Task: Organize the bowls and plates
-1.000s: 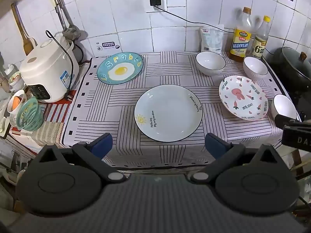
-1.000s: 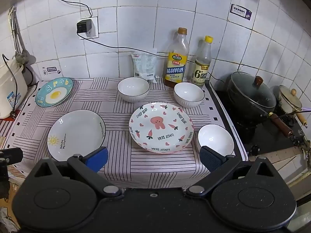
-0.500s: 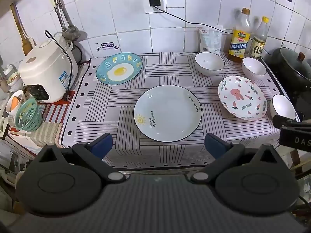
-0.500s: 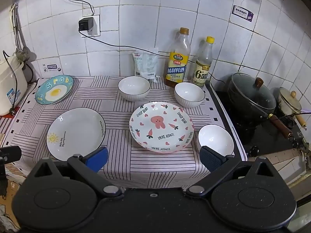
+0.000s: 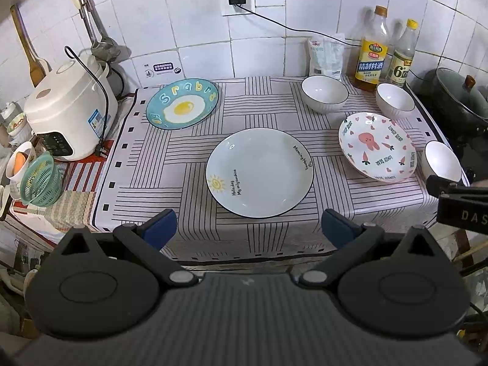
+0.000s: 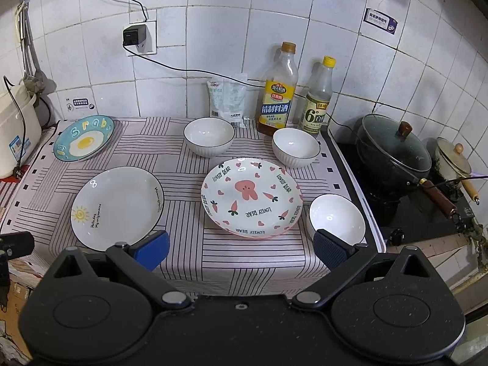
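White wall tiles are backing a striped tablecloth (image 5: 170,164) that is carrying three plates (image 5: 259,172) and three bowls (image 6: 209,135), all apart. Left gripper (image 5: 248,228) and right gripper (image 6: 241,248) are hovering wide, empty.

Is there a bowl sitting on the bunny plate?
No, the bunny plate has nothing on it; all three white bowls stand apart on the tablecloth.

"LOVELY BEAR" is read on pink plate (image 6: 252,197) | "Hello day" on white plate (image 5: 260,173) | "Srabrs" on blue plate (image 5: 182,103) | "6°" on small bottle (image 6: 317,100) | "DAS" on right gripper (image 5: 460,204)
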`<state>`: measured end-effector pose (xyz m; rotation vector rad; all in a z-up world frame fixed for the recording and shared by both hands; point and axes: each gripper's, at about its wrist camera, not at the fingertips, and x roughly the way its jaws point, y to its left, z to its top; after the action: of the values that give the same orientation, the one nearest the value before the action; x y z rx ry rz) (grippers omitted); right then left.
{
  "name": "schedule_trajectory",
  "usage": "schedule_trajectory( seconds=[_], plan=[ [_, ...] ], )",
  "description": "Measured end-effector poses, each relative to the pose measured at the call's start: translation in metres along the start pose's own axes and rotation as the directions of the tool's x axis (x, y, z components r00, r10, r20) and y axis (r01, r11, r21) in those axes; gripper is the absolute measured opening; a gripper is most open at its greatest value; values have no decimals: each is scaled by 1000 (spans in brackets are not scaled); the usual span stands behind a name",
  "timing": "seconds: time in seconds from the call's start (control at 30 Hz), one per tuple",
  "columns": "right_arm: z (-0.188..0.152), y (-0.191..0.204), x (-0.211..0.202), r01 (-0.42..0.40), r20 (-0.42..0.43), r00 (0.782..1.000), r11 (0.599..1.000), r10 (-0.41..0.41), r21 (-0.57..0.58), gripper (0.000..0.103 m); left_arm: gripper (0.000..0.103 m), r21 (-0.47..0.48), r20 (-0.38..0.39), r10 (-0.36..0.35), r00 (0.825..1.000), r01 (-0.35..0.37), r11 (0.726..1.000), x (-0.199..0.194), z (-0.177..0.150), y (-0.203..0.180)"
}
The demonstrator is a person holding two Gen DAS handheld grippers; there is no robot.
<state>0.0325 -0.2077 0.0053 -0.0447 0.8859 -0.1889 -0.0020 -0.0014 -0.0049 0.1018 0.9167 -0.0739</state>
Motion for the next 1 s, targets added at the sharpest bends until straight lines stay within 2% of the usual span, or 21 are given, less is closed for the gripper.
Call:
schedule_trajectory(
  seconds=[0.47,1.0],
  plan=[
    [-4,0,0,15,7,1000,1000,-15,-5,102,103,0,10,-7,1000,7,1000,0,0,2],
    [-5,-1,0,16,9,1000,1000,-15,-5,102,103,-26,51,-51,997,53,998,-2,-11,9]
  ],
)
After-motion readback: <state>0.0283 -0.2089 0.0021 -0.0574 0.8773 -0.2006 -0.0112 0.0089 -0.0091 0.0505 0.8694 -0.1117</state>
